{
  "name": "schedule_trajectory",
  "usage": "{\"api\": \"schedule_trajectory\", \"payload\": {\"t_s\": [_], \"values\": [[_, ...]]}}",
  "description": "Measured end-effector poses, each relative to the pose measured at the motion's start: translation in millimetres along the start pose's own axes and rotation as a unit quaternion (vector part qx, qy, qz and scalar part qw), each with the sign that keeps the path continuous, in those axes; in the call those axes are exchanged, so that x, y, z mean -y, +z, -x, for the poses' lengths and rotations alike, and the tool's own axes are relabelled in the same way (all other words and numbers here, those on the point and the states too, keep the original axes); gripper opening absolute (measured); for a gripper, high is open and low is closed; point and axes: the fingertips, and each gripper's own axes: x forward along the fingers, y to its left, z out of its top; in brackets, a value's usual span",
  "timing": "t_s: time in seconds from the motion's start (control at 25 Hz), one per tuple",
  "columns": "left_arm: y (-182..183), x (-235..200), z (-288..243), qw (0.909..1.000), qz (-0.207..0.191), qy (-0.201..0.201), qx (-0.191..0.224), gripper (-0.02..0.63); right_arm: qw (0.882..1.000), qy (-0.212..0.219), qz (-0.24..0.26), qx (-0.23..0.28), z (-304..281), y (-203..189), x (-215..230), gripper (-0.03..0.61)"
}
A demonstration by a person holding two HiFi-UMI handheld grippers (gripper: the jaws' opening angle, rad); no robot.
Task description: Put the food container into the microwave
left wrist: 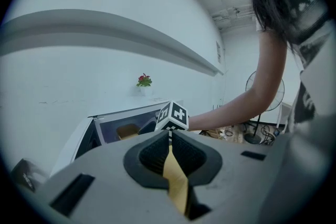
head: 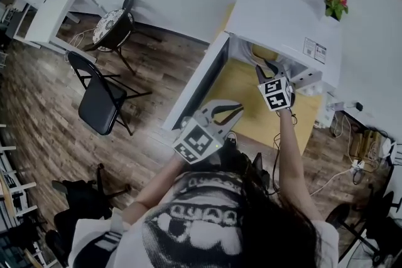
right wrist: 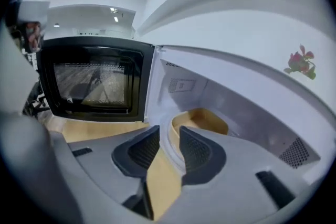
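Lab-like workroom, folding chair (head: pixel 99 103), white desk (head: pixel 51 11), wood-look floor (head: pixel 44 110), microwave (head: pixel 282 17)

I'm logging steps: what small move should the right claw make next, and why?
Probably open the right claw and let go. Its pads pinch the rim of the tan, white-rimmed food container, which already appears to rest inside the open white microwave. The left claw is shut and empty.

Even, bright indoor light with ceiling lamps glaring; fisheye bending and dark vignetted edges, faint softness.
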Motion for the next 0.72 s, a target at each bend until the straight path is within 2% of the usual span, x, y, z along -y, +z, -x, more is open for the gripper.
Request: {"api": "schedule_trajectory", "payload": {"t_s": [0.4, 0.72], "values": [[-5, 17, 11, 0.9980, -0.012, -0.062, 0.005, 0.015, 0.994, -0.026, -0.102, 0.026, 72, -9, -41, 0.115], [-12, 35, 21, 0.9921, -0.028, -0.122, 0.006, 0.015, 0.981, -0.070, -0.174, 0.044, 126, -15, -80, 0.112]]}}
